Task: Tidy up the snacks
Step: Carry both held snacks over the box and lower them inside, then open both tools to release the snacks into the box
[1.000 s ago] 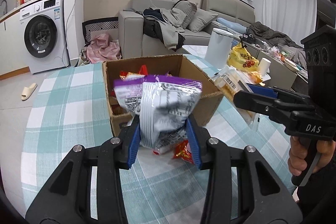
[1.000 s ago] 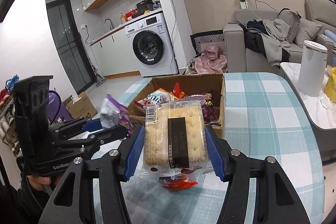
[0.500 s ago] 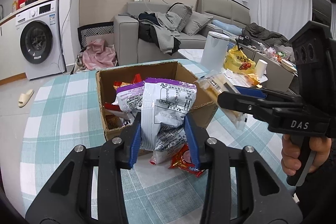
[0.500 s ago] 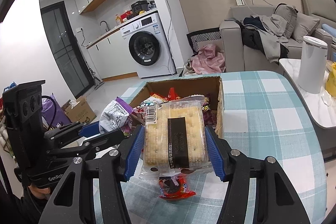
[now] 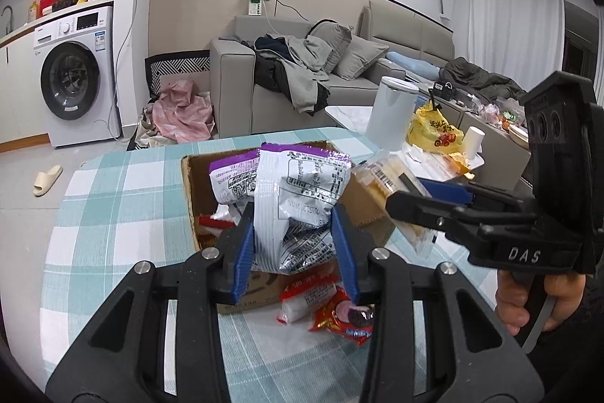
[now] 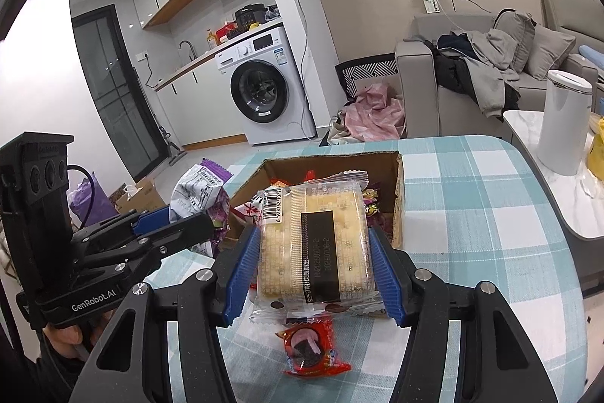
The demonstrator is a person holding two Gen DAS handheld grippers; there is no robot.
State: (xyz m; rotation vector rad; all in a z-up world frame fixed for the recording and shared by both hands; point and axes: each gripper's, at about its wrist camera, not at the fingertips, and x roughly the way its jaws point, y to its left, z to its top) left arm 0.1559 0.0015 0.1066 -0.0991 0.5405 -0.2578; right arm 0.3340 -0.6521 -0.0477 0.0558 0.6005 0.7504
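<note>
Blue-padded fingers of the left gripper (image 5: 296, 246) clenched on a purple-and-white crinkly bag (image 5: 298, 199), raised over the open cardboard box (image 6: 396, 199) on the checked desk (image 6: 472, 214), likely for dropping in. Right gripper (image 6: 315, 269) likewise clamped on a clear cracker pack (image 6: 315, 244), gripped by its edges. Red wrapped sweet (image 6: 311, 350) left on the desk, just beside the box.

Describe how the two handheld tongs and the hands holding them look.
Both tongs, left and right, are black plastic with ribbed blue pads and silver screws. One body reads "DAS", the other "GenRobot.AI", each with three round holes. Bare hands grip the handles; no cables visible.
</note>
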